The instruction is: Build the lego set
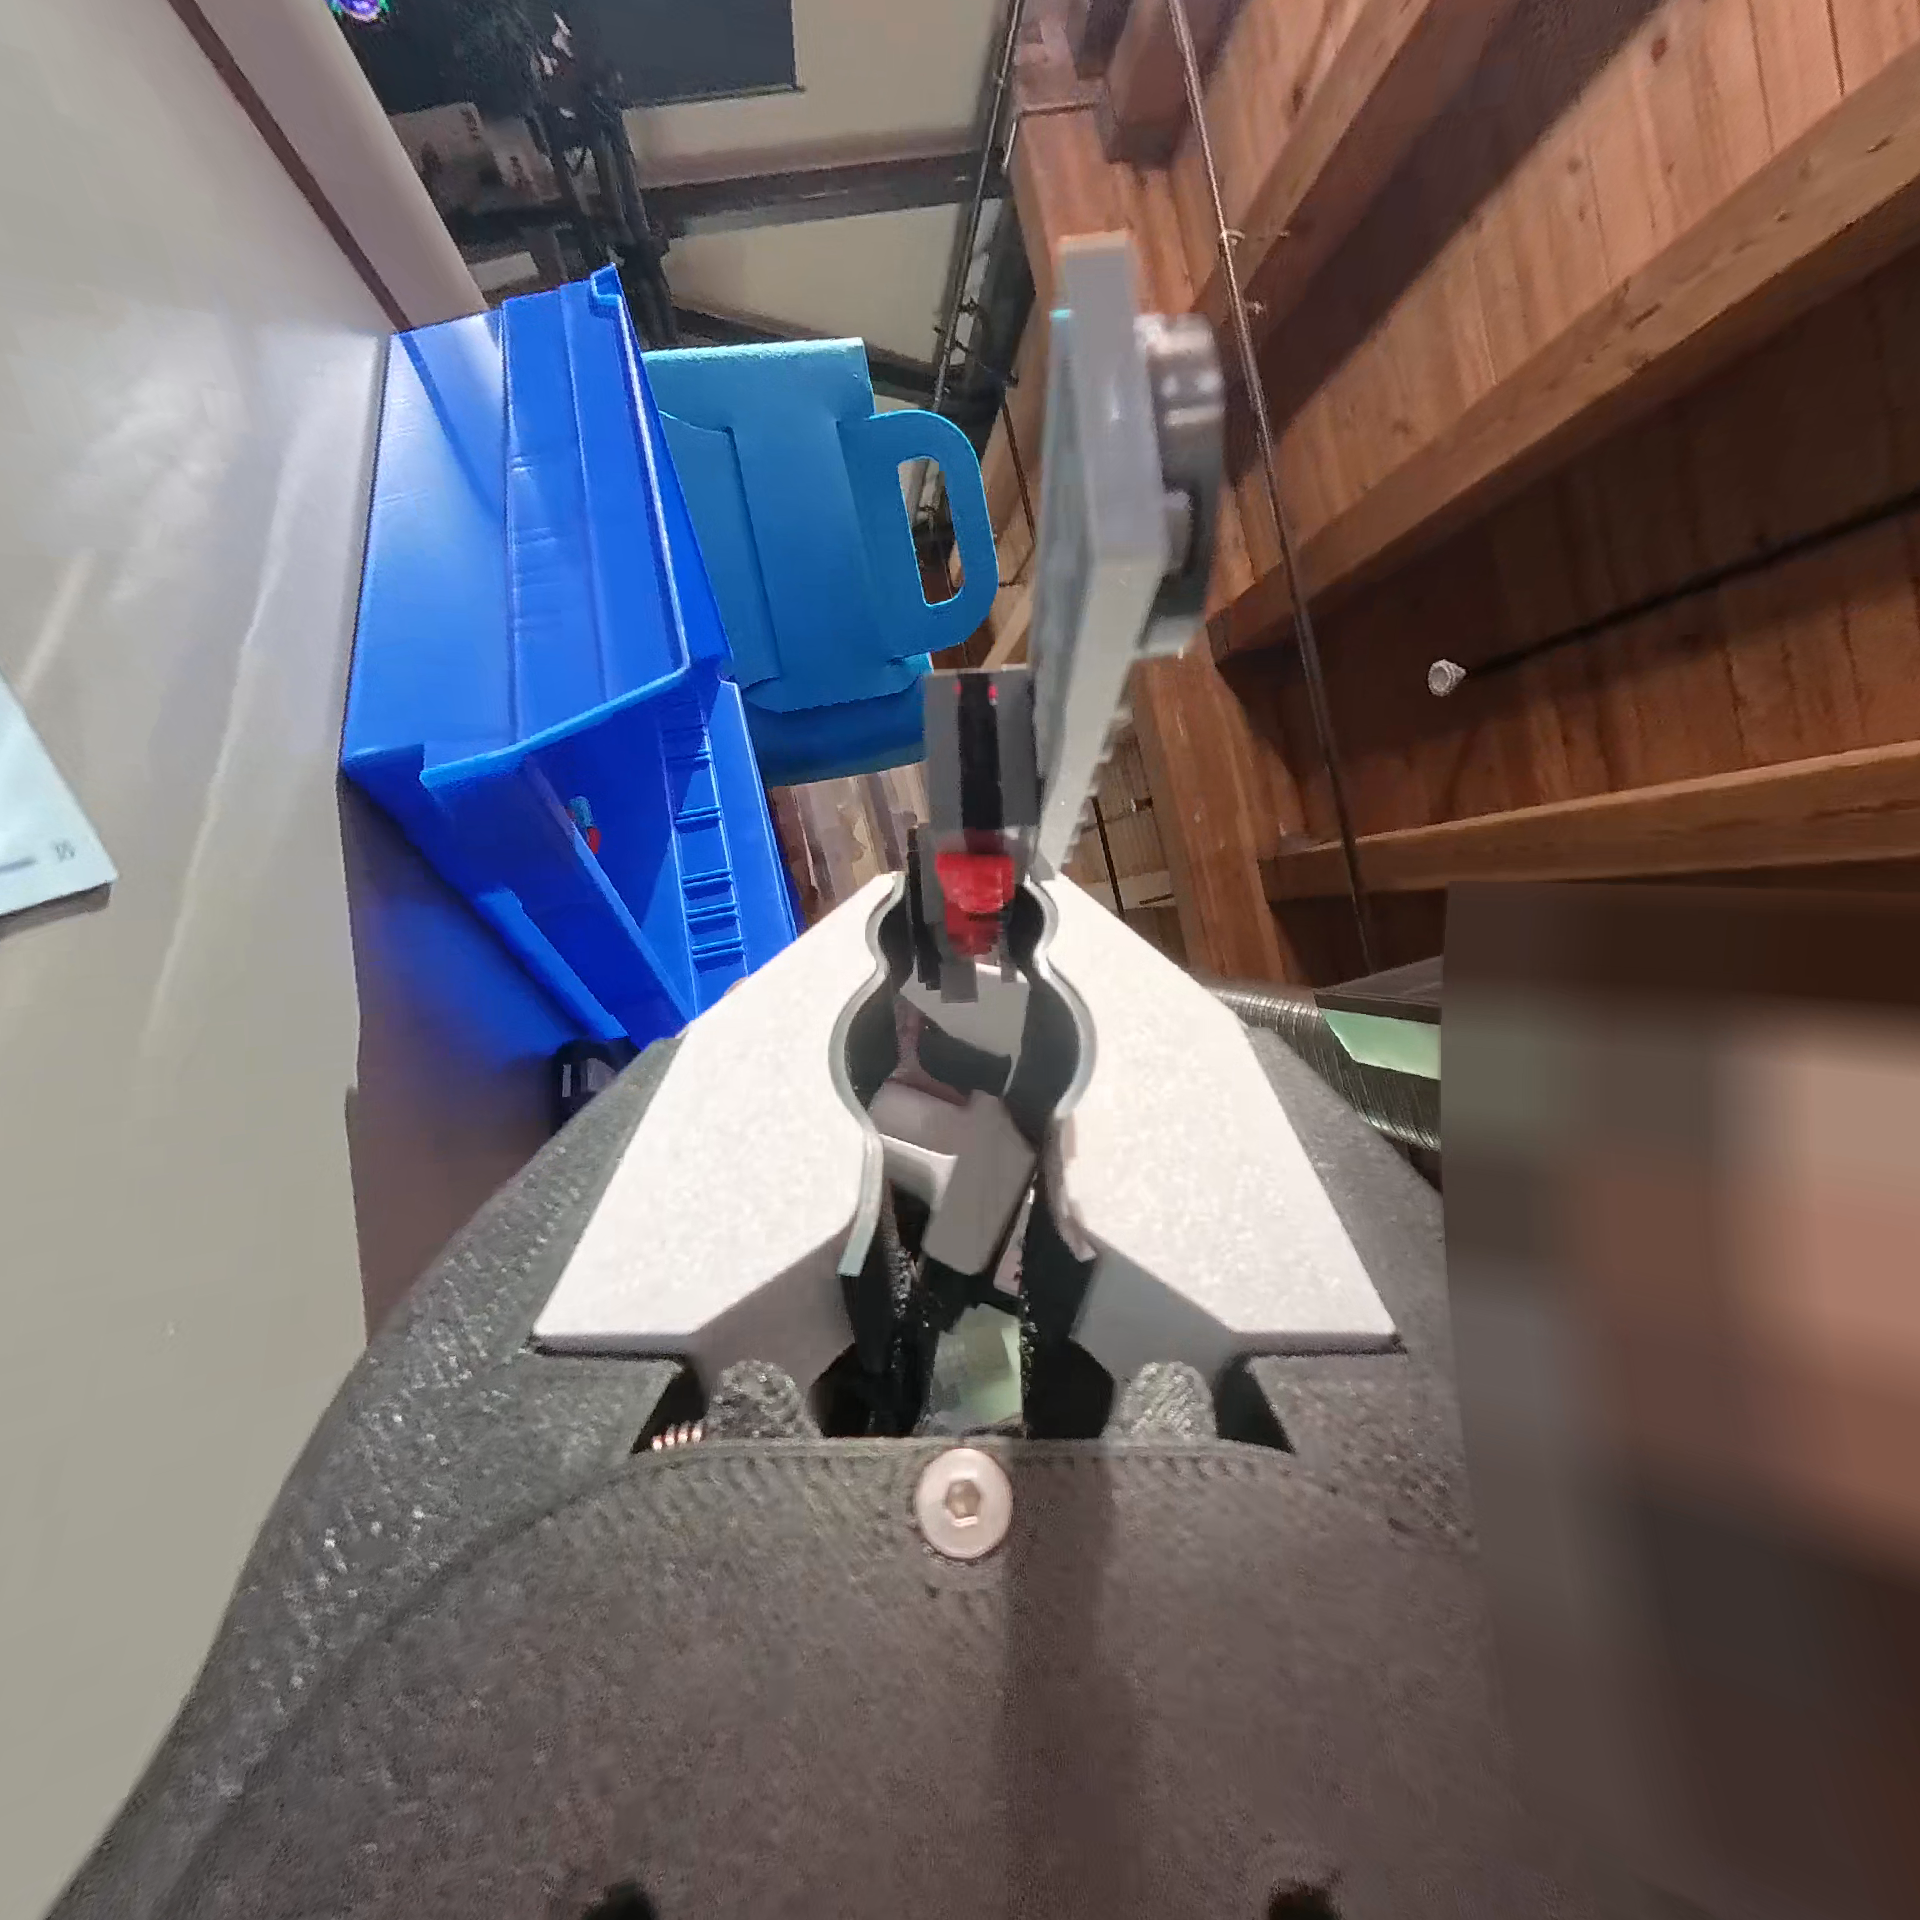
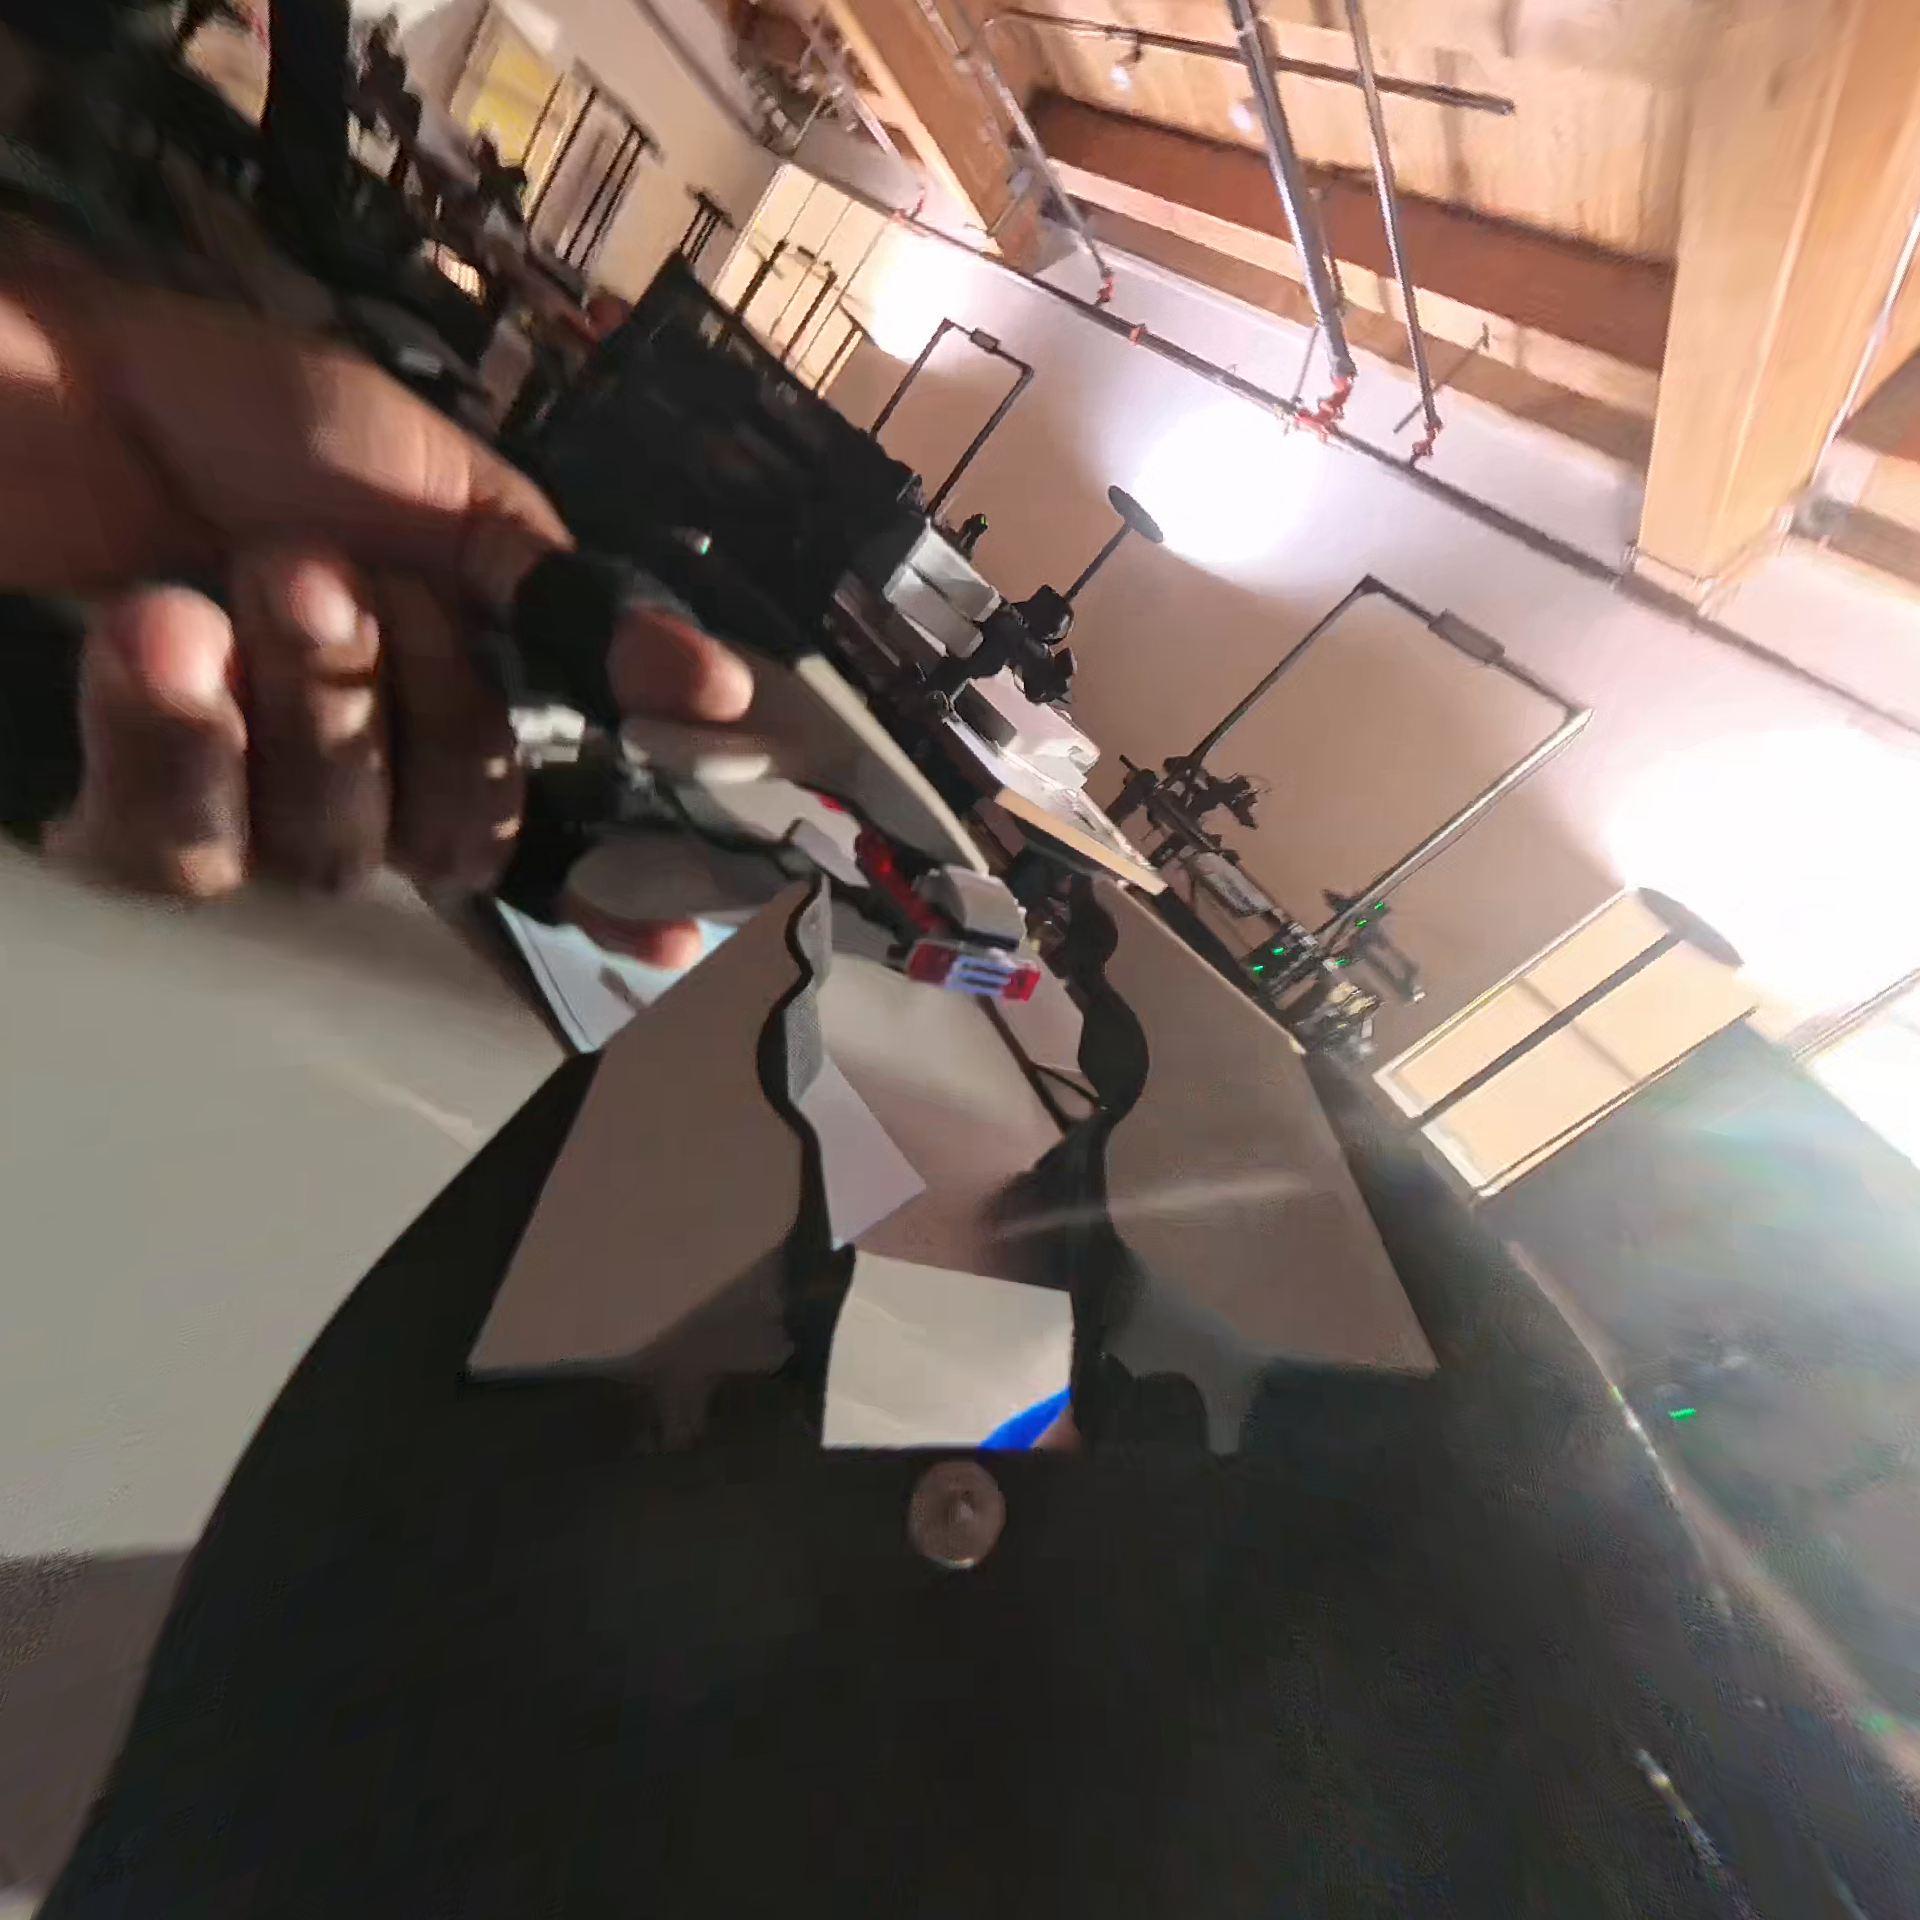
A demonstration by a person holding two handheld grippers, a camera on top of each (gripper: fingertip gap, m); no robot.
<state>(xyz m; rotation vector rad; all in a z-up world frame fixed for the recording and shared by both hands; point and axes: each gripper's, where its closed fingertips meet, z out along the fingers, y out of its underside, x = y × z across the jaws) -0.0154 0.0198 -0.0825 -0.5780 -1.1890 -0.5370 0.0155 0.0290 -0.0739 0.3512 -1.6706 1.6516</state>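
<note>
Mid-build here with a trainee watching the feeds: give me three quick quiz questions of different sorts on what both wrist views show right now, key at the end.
1. True or false: the left tongs are shut on the lego assembly.
2. Multiple choice: in the left wrist view, the blue bins stand A) left of the tongs, on the white table; B) on the wooden shelves; C) between the fingers.
3. Fill in: in the right wrist view, the right tongs are ____, nothing between them; the assembly, near their tips, is steadied by a bare hand.

Key: 1 true; 2 A; 3 open.
</note>
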